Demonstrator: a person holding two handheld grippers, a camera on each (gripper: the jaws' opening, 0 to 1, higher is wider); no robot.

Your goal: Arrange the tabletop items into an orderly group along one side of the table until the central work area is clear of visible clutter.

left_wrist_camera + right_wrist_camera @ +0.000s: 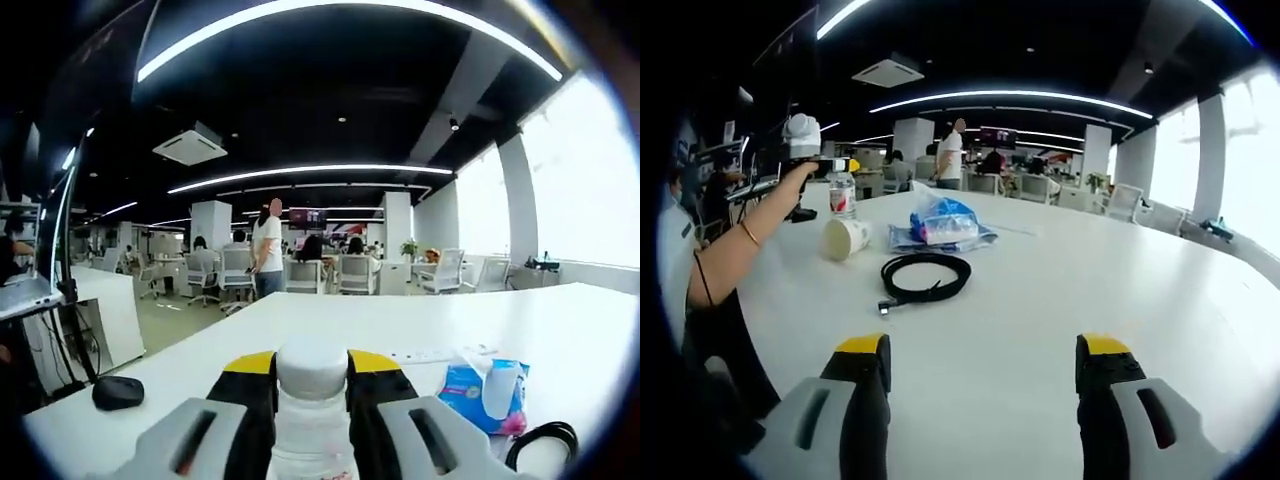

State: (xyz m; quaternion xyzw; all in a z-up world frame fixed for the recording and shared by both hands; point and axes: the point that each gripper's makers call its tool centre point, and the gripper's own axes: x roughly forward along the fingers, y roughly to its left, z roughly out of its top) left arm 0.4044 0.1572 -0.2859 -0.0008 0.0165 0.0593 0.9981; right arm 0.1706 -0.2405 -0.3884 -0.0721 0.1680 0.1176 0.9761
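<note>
Clamped between the left gripper's (312,425) jaws stands a water bottle (312,400). Right gripper (982,390) hovers wide open above the table (1040,290), near what looks like a coiled black cable (925,275).

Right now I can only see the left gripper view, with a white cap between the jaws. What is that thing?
Observer: It's a clear bottle with a red label. The left gripper is shut on it.
Operator: Is there anything close by that I'm missing?
Observer: Yes, a paper cup lies on its side beside the bottle, toward the right gripper.
Operator: What is that other gripper doing?
Observer: The right gripper is open and holds nothing, over a bare part of the table.
</note>
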